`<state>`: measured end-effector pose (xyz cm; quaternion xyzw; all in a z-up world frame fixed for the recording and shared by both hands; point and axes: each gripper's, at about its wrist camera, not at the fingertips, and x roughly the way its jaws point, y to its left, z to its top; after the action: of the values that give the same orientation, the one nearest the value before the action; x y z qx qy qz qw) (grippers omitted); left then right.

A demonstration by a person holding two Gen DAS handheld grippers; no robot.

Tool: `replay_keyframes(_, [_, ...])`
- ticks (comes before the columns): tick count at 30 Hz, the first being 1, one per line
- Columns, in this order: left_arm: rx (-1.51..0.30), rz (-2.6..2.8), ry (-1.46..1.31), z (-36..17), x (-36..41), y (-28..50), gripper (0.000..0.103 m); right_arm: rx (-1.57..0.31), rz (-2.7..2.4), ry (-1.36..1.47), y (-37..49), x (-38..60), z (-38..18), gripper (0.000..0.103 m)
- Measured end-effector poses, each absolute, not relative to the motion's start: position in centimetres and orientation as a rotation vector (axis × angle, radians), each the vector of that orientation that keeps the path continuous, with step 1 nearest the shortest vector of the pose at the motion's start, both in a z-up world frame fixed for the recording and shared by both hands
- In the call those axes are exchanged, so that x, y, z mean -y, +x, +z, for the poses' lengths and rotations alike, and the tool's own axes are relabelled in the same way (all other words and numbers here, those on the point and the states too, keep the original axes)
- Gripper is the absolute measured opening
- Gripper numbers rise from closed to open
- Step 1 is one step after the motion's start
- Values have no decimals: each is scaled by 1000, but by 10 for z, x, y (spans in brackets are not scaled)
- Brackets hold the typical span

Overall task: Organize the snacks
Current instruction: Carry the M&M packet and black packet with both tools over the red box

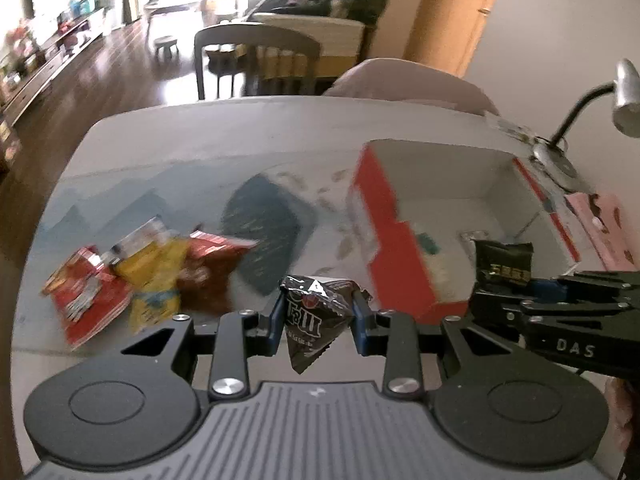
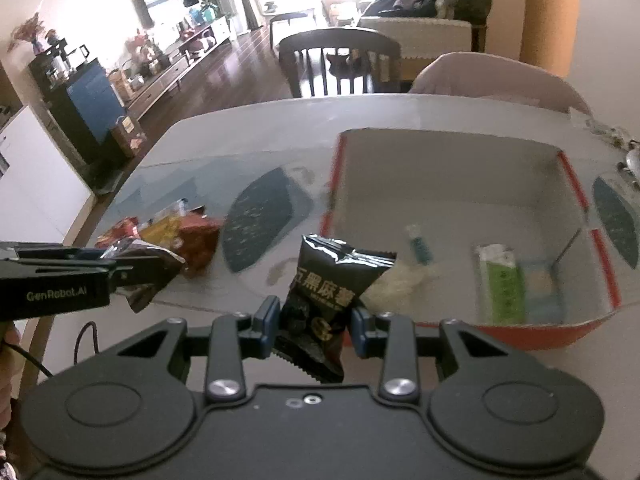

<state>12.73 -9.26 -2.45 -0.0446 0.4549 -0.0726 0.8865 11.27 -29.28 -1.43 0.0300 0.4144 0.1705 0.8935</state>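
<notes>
My left gripper is shut on a dark brown M&M's packet and holds it above the table, left of the red-and-white cardboard box. My right gripper is shut on a black snack packet with gold characters, just before the box's near left corner. The black packet also shows in the left wrist view. A pile of red and yellow snack packets lies on the table to the left. Inside the box lie a green packet and a pale snack.
A grey table with dark leaf-pattern mats. A desk lamp stands at the far right, with a pink item beside the box. Chairs stand behind the table. A cable hangs at the table's near left edge.
</notes>
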Motion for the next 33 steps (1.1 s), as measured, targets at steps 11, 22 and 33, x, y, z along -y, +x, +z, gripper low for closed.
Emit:
replay_keyframes(11, [-981, -204, -32, -30, 169, 174, 33, -853, 294, 74, 148, 359, -22, 34])
replay_keyframes(22, [-1034, -217, 40, -51, 220, 221, 33, -886, 245, 67, 186, 412, -40, 34])
replay_keyframes(33, [-1102, -236, 138, -85, 266, 254, 33, -965, 247, 26, 215, 429, -73, 34])
